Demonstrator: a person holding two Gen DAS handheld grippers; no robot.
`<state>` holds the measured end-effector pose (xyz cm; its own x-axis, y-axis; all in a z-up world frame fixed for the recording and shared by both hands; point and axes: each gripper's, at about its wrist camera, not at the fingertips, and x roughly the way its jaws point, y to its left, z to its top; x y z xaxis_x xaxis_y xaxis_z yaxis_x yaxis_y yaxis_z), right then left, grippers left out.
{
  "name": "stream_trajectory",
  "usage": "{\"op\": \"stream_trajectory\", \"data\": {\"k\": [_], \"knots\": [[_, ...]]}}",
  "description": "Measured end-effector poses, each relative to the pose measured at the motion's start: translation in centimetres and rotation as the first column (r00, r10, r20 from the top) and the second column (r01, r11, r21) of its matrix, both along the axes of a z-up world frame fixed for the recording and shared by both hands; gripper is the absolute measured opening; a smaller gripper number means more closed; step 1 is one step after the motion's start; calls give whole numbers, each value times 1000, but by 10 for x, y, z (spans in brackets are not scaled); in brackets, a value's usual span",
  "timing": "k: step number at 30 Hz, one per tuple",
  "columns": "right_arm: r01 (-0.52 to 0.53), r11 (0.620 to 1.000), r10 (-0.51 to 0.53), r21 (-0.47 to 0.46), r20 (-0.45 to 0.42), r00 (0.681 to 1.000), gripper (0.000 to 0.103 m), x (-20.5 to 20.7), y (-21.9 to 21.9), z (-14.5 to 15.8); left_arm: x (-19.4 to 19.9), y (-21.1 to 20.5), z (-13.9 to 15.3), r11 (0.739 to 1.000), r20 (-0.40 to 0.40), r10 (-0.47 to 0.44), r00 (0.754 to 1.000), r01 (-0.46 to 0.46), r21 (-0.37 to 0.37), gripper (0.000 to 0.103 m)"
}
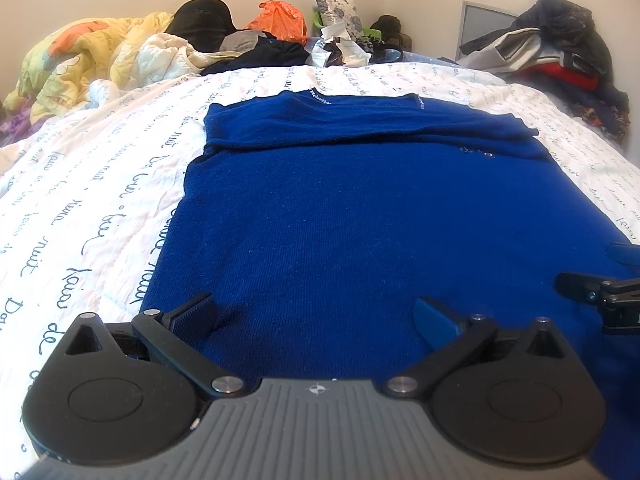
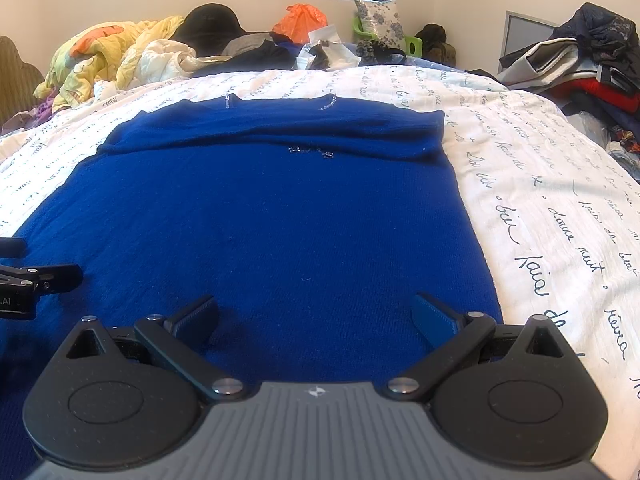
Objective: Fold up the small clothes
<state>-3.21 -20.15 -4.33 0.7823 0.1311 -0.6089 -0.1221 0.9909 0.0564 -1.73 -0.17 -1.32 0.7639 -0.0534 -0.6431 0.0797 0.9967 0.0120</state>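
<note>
A dark blue knit sweater (image 1: 340,200) (image 2: 260,208) lies flat on the bed, neck end far from me, with its sleeves folded across the chest in a band. My left gripper (image 1: 316,316) stands open over the sweater's near left part, nothing between its fingers. My right gripper (image 2: 316,316) is open too, low over the near right part, close to the sweater's right edge. Each view catches the other gripper at its side: the right gripper (image 1: 600,292) and the left gripper (image 2: 36,280).
The bed has a white quilt with black script (image 1: 100,184) (image 2: 560,200). A yellow duvet (image 1: 80,56), dark clothes and an orange bag (image 1: 280,20) are heaped at the far end. More clothes (image 2: 592,68) are piled at the right.
</note>
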Motion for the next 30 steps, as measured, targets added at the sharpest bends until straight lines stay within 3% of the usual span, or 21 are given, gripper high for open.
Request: {"op": "stream_trajectory", "data": {"k": [19, 21, 24, 27, 30], "knots": [[1, 1000, -1, -8, -17, 1000, 103, -6, 1, 2, -6, 0, 3, 1000, -8, 10, 1000, -10, 18, 103], [-16, 1000, 15, -22, -54, 998, 103, -17, 2, 6, -14, 0, 7, 1000, -48, 19, 999, -18, 16, 103], [-88, 995, 84, -38, -95, 992, 103, -46, 1, 9, -39, 2, 11, 998, -90, -63, 994, 64, 7, 103], [-87, 996, 85, -21, -80, 993, 103, -72, -11, 5, -69, 6, 7, 994, -34, -100, 994, 101, 45, 103], [-66, 998, 65, -21, -76, 995, 103, -78, -12, 3, -76, 15, 6, 994, -45, -106, 993, 106, 15, 103]]}}
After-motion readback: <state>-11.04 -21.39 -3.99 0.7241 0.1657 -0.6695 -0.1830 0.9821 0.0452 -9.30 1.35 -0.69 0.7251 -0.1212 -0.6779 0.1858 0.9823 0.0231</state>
